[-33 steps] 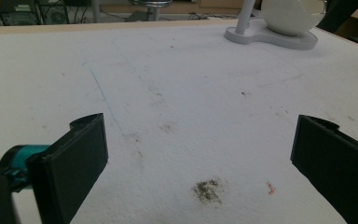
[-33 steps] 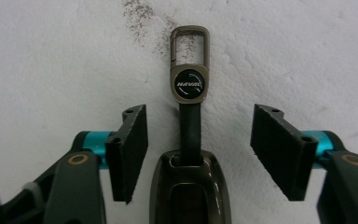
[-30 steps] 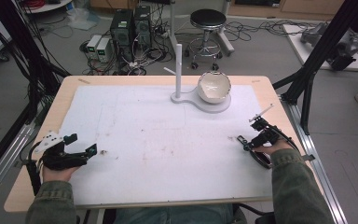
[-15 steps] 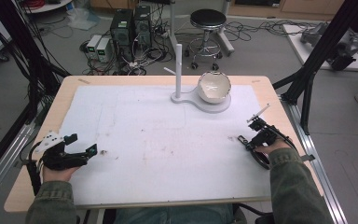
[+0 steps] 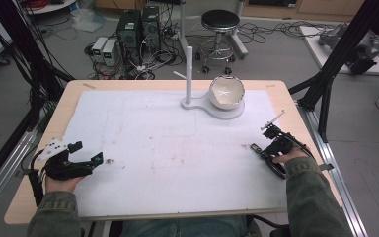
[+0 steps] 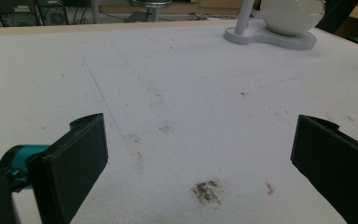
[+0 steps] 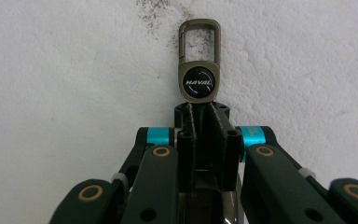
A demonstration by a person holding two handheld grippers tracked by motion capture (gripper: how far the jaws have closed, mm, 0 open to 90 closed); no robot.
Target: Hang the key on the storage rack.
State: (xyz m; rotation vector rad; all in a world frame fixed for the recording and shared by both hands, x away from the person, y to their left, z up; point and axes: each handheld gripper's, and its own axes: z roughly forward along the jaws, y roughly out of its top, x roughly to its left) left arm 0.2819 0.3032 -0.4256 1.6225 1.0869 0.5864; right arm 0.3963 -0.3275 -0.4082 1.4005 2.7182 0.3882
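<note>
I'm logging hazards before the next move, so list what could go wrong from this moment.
1. The right gripper pinches only the lower end of the keychain, so it could twist or slip out.
2. The white stand with its thin post and bowl sits at the far side; a careless reach might tip it.
3. The left gripper is open and idle above the mat, offering no support.
</note>
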